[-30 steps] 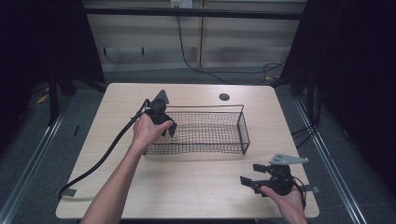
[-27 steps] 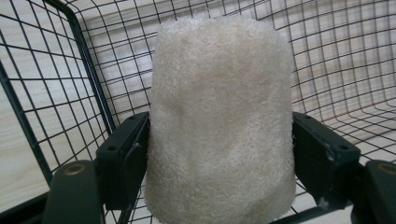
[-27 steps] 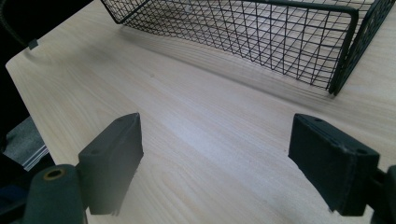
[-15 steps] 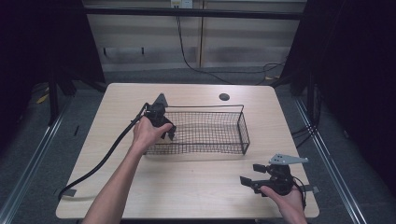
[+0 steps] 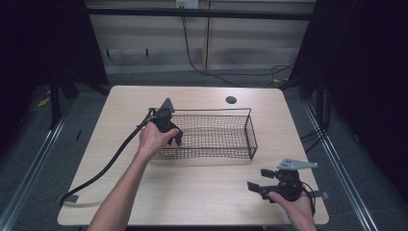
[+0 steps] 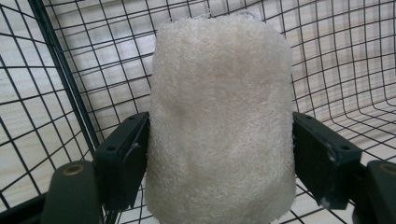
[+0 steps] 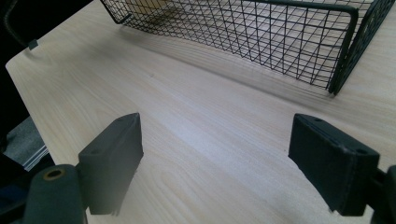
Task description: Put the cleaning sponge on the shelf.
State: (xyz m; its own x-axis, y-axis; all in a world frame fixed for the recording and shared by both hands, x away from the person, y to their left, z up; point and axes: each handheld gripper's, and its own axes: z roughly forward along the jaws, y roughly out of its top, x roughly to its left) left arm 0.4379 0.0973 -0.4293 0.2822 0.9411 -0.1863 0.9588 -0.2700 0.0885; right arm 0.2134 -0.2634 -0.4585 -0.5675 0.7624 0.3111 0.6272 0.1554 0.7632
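In the left gripper view a cream, rough-textured loofah sponge (image 6: 219, 121) stands upright between my left gripper's (image 6: 219, 154) black jaws, which are shut on its sides inside the wire basket (image 6: 70, 88). From above, the left gripper (image 5: 172, 132) reaches over the left end of the black wire basket (image 5: 250, 132) on the table. My right gripper (image 5: 260, 182) rests near the table's front right, jaws wide open. Its own view shows the right gripper (image 7: 217, 163) with bare wood between the jaws and the wire basket (image 7: 345, 51) beyond.
The light wooden table (image 5: 120, 110) has a round dark cable hole (image 5: 231, 100) at the back. A thick black cable (image 5: 103, 166) trails from the left gripper to the table's front left edge. Dark curtains and floor rails flank the table.
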